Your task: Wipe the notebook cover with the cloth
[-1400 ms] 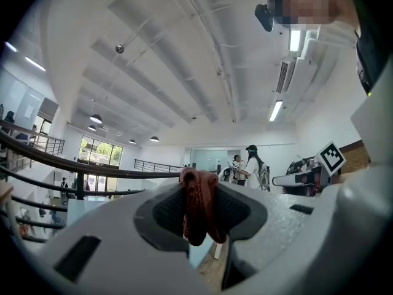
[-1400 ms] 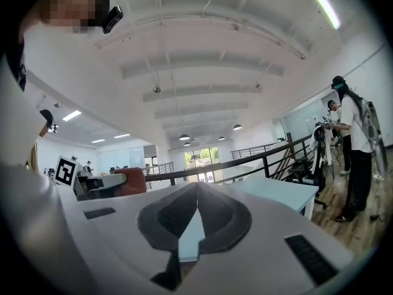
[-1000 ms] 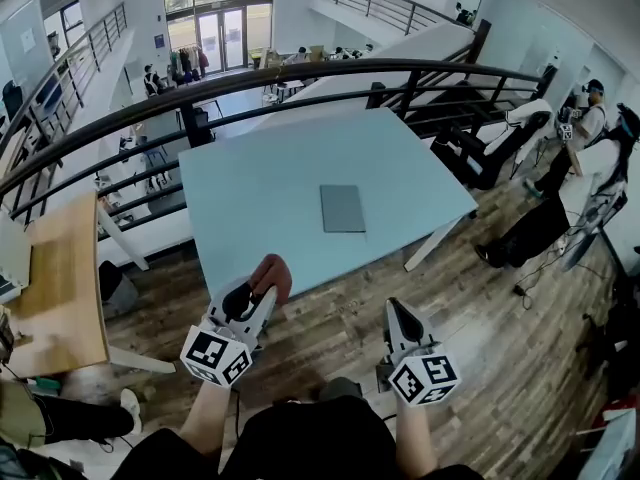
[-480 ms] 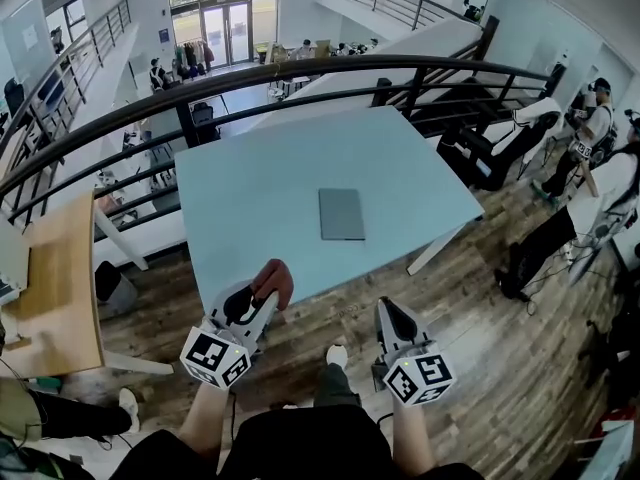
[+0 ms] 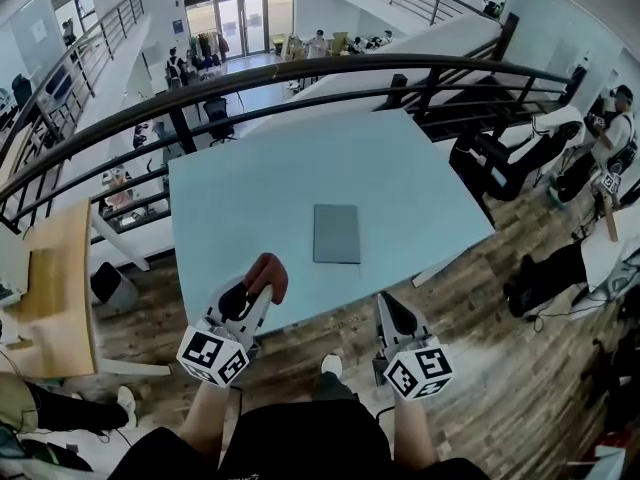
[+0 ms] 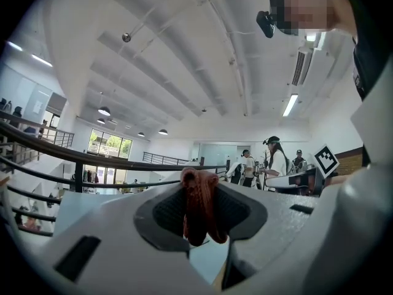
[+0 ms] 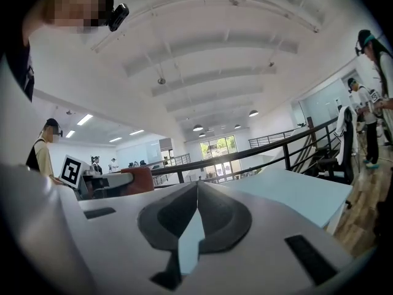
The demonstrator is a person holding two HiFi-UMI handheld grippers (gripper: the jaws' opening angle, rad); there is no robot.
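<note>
Hanging low at the bottom of the head view, both tools sit over the wood-plank floor [image 5: 480,318], just short of the near edge of the light-blue table [image 5: 240,183]. The left gripper [image 5: 258,290] is clamped on the reddish-brown cloth [image 5: 270,270]; its own view shows a bunched fold pinched between the dark pads, the tip of the cloth reaching over the table edge. The right gripper [image 5: 386,304], lower right of centre, has its jaws pressed together with nothing between them. Farther up, near the middle of the frame, the grey notebook [image 5: 336,233] lies flat and closed on the table, well apart from both tools; only a strip of blue top lies between it and the cloth. At the left edge stands a wooden desk [image 5: 60,288], apart from the table. Beyond the table's far edge a dark curved railing [image 5: 300,70] sweeps across the upper frame, with a lower hall behind it. At the right edge, people [image 5: 612,118] stand by dark chairs.
</note>
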